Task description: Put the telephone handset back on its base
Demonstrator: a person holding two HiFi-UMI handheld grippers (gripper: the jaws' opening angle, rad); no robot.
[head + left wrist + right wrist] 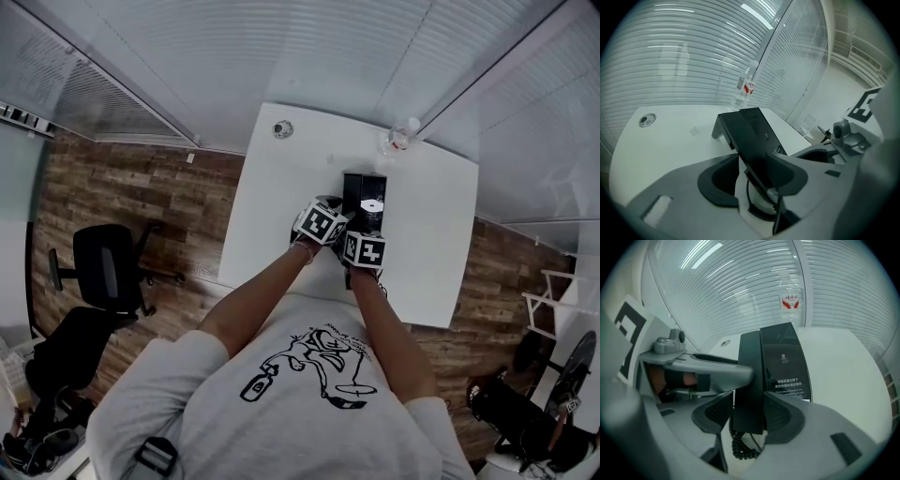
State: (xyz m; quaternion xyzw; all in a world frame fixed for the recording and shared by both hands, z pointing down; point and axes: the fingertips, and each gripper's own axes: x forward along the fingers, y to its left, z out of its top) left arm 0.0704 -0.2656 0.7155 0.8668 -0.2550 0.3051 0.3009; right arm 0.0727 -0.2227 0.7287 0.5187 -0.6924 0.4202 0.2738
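**A:** We're working at the white table (272, 197). The black base (785, 357) is sitting near its middle, with its sloped panel facing us.

**B:** We're holding the handset (749, 380) along the base's left side. Our right gripper (749, 414) is pressing both pads against the handset's lower end. We're not able to tell whether it's fully down in the cradle.

**A:** Our left gripper (757, 177) is standing with its jaws apart around the phone's near end. One pad is touching black plastic and the other is showing a gap.

**B:** So what are we risking from here?

**A:** If we're letting go while the handset is only leaning, we're judging it could slide off the base. A sideways nudge from our left gripper could also be shifting the base under it.

**B:** And the coiled cord (740, 446) is bunching just below the handset's end. We're thinking it could get trapped underneath and keep the handset from seating.
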